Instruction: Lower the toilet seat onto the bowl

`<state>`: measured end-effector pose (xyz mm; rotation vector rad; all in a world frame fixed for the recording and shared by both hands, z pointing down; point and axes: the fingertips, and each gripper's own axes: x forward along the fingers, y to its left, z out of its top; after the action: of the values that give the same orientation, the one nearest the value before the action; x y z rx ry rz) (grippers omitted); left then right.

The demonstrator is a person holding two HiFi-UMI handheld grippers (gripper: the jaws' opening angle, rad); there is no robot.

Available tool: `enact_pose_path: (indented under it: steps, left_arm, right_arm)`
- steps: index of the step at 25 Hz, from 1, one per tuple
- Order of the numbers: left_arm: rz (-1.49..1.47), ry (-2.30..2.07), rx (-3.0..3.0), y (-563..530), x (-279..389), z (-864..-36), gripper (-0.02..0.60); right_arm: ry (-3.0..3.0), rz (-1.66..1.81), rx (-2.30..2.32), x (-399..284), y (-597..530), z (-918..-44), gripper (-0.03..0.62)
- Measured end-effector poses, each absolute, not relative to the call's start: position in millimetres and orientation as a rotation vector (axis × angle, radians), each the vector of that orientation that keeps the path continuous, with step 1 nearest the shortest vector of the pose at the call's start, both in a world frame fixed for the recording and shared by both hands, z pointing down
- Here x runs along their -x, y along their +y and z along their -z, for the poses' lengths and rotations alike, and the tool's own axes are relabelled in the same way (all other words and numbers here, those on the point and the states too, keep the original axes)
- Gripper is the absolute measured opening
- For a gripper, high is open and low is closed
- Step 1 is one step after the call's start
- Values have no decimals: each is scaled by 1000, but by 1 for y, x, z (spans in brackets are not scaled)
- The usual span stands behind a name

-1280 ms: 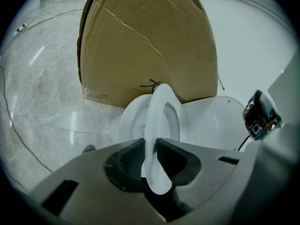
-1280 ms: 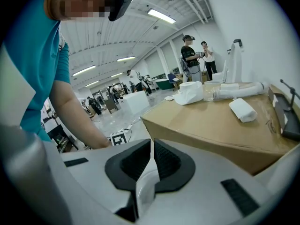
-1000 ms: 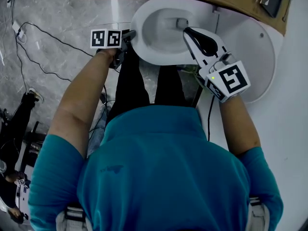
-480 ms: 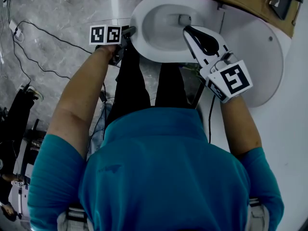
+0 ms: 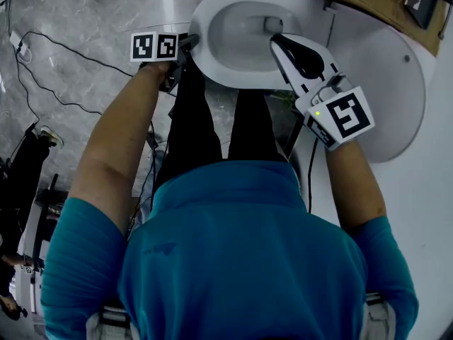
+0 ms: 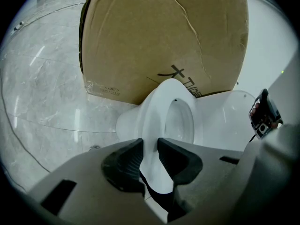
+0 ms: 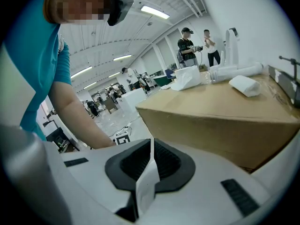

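**Toilet seat held at both sides over the bowl**

The toilet seat point(image 5: 207, 48), a white ring, hangs over the bowl point(image 5: 244, 27) and looks tilted in the left gripper view, in front of a cardboard box point(image 6: 164, 36). At the seat's left edge the left gripper point(image 6: 150, 142) has the rim between its jaws. They have just been opening wider, yet the rim fills the gap. At the right edge the right gripper point(image 7: 151, 146) has its jaws clamped on the seat's thin white edge.

The lowering step looks to be in hand. Whether the seat already rests on the bowl I cannot tell. Next, both hands should sink evenly until it lies flat, then let go.
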<state>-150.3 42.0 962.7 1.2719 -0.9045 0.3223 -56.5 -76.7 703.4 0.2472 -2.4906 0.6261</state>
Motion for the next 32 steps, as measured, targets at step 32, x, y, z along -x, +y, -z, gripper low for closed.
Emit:
enact_pose_path:
  steps: [32]
  left_arm:
    - [-591,-980,-1241,36,140,-999,178]
  right_arm:
    - [-2478,-673,-244,49,-71,-718,0]
